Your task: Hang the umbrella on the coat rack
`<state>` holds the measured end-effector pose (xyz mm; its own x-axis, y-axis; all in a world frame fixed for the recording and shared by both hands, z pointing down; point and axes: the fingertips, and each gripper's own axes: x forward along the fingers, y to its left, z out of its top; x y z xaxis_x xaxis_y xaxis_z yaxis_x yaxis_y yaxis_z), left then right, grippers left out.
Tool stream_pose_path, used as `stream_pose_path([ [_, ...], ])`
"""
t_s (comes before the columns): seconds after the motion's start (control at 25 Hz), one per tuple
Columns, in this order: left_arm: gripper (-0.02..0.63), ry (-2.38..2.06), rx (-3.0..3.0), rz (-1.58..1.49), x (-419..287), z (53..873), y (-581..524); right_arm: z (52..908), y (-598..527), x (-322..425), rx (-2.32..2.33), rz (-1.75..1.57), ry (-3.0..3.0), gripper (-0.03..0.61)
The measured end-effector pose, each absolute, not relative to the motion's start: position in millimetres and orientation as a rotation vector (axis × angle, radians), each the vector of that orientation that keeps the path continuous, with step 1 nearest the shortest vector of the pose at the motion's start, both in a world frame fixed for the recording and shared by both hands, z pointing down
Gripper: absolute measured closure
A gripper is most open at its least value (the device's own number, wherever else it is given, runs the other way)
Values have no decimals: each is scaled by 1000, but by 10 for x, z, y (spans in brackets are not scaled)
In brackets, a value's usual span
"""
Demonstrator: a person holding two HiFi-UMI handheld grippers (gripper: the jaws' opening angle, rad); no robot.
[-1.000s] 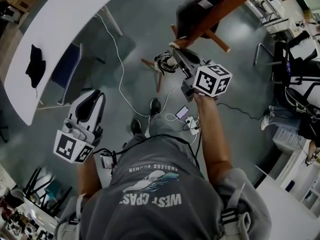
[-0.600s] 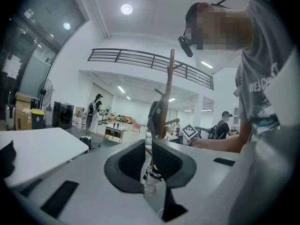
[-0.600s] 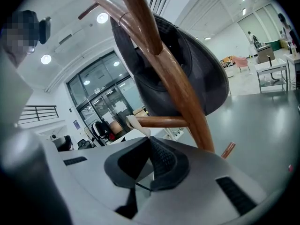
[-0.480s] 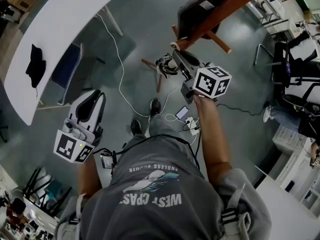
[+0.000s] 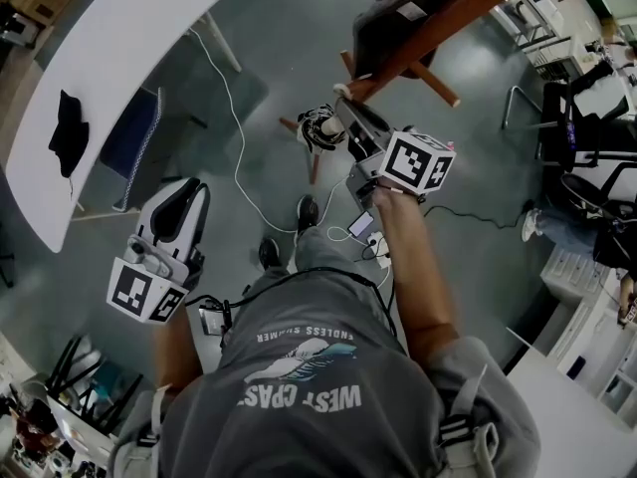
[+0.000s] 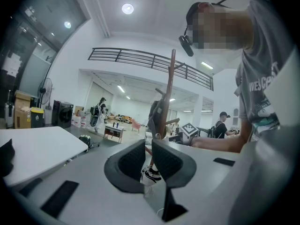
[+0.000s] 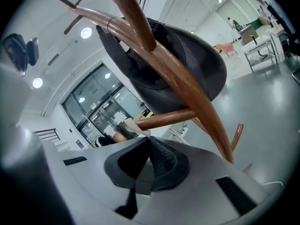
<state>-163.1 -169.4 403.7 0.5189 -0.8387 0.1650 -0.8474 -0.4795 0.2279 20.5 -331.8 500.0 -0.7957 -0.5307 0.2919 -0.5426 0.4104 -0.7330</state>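
Note:
The wooden coat rack leans across the top right of the head view, and a dark garment hangs on it. My right gripper is raised just below a white-tipped peg. Its jaws stand shut, and the peg lies right above the pads. The black-and-white folded umbrella dangles beside its fingers, apparently held by a strap too thin to make out. It also shows as the umbrella beyond my left gripper. My left gripper hangs low at the left, open with nothing in it.
A white table with a black item and a blue chair stand at the left. A white cable runs over the floor to a phone and power strip. Rack legs spread near my feet. Office chairs stand at the right.
My right gripper and the dangling umbrella have shifted slightly left, under the peg tip. The left gripper has not moved.

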Motion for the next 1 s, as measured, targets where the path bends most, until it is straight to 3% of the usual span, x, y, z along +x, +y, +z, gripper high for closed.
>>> stream_pose_path([
  [0.44, 558, -1408, 2486, 29, -1711, 4048, -1727, 4881, -3197, 105, 1049, 1682, -2598, 549],
  [1.0, 558, -1395, 2489, 11, -1721, 4051, -1759, 4987, -3195, 117, 1214, 1749, -2507, 549],
])
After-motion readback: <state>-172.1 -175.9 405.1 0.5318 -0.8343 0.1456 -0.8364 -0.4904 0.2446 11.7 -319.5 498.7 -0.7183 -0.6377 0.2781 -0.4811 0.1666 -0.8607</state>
